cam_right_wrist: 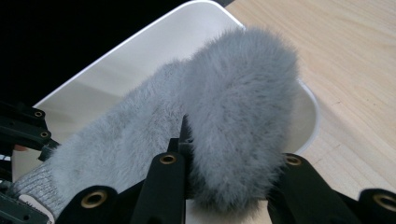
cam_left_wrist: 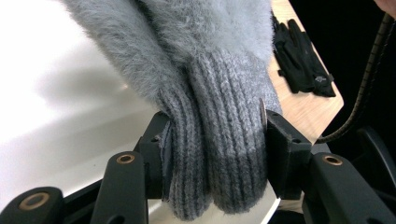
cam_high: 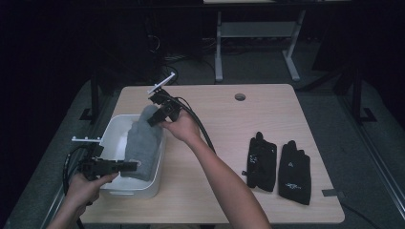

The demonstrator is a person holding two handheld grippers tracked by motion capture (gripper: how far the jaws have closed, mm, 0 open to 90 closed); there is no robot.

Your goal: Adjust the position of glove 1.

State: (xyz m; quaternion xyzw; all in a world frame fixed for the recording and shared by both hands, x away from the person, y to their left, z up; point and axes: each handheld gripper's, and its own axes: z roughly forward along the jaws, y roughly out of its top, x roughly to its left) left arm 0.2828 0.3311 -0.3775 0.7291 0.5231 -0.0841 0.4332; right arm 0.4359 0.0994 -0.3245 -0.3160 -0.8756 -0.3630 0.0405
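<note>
A pair of grey fuzzy mittens [cam_high: 143, 148] hangs stretched over a white bin [cam_high: 112, 128] at the table's left. My left gripper [cam_high: 131, 166] is shut on their ribbed knit cuffs [cam_left_wrist: 224, 93] at the near end, one pad on each side. My right gripper [cam_high: 155, 117] is shut on the fluffy fingertip end [cam_right_wrist: 238, 98] at the bin's far right corner, holding it a little higher. In the right gripper view the mittens slope down into the bin [cam_right_wrist: 140, 51] toward the left gripper [cam_right_wrist: 23, 130].
Two black gloves [cam_high: 261, 162] [cam_high: 294, 172] lie side by side on the wooden table's right half. A round cable hole [cam_high: 240, 97] sits near the far edge. The right gripper's cable [cam_high: 200, 126] trails along the forearm. Dark floor surrounds the table.
</note>
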